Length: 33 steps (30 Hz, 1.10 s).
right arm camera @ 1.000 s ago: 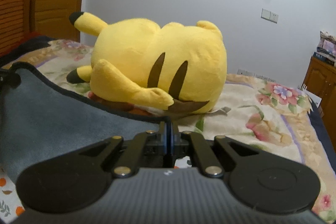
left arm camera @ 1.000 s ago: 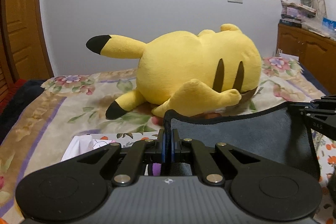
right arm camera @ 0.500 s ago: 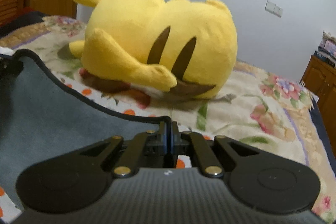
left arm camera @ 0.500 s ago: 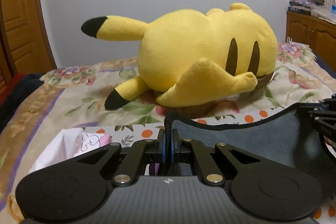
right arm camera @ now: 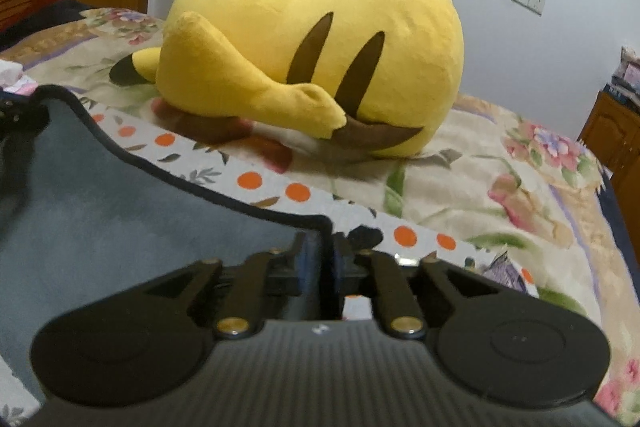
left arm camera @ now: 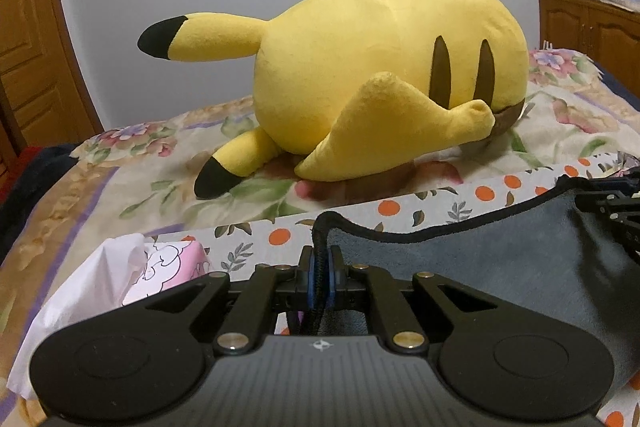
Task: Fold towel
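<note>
A grey towel (left arm camera: pixel 480 259) with a black hem hangs stretched between my two grippers. My left gripper (left arm camera: pixel 320 267) is shut on its left corner. My right gripper (right arm camera: pixel 326 251) is shut on its right corner; the towel (right arm camera: pixel 120 195) spreads to the left in that view. The right gripper also shows at the right edge of the left wrist view (left arm camera: pixel 612 203). The left gripper shows at the left edge of the right wrist view (right arm camera: pixel 20 115). The towel sags between them above an orange-dotted cloth (left arm camera: pixel 400 207).
A big yellow plush (left arm camera: pixel 380 67) lies on the floral bedspread (left arm camera: pixel 140 179) just beyond the towel. A white and pink tissue pack (left arm camera: pixel 132 275) sits to the left. A wooden cabinet (left arm camera: pixel 588 23) stands at the right, a door (left arm camera: pixel 24 27) at the left.
Both grippers have moved forward and down toward the plush, carrying the towel's edge with them. The orange-dotted cloth beyond the hem has come into view.
</note>
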Motion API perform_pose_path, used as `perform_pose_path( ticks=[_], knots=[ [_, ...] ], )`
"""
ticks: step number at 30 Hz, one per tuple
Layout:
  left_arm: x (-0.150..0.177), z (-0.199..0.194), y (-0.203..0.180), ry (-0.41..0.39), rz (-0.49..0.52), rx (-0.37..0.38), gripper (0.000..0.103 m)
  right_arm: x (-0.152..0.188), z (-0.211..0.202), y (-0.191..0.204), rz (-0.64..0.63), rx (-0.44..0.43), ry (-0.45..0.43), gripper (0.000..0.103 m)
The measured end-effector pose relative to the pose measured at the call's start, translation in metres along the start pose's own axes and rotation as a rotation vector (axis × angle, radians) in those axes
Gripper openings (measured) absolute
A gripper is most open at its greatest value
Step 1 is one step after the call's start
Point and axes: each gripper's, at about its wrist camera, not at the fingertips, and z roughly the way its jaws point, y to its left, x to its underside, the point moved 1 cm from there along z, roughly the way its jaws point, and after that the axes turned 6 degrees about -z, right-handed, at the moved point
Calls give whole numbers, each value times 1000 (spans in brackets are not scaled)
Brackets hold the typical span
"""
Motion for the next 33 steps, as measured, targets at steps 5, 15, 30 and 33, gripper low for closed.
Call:
perform_pose_path(
  ticks=[5,15,30,33],
  knots=[
    [1,-6,1,-3,-18,1,20,1,-11,4,2,-4,-16,49],
    [11,-32,-10,8,-14,51,36,-1,-46,15,71,-92,-34,49],
    [50,-82,-11,73,-9,113,54,37,-92,25,165,-131,6,49],
    [53,-94,-11,78,-18,121,59,41,-104,27,164,-136,1,49]
  ],
)
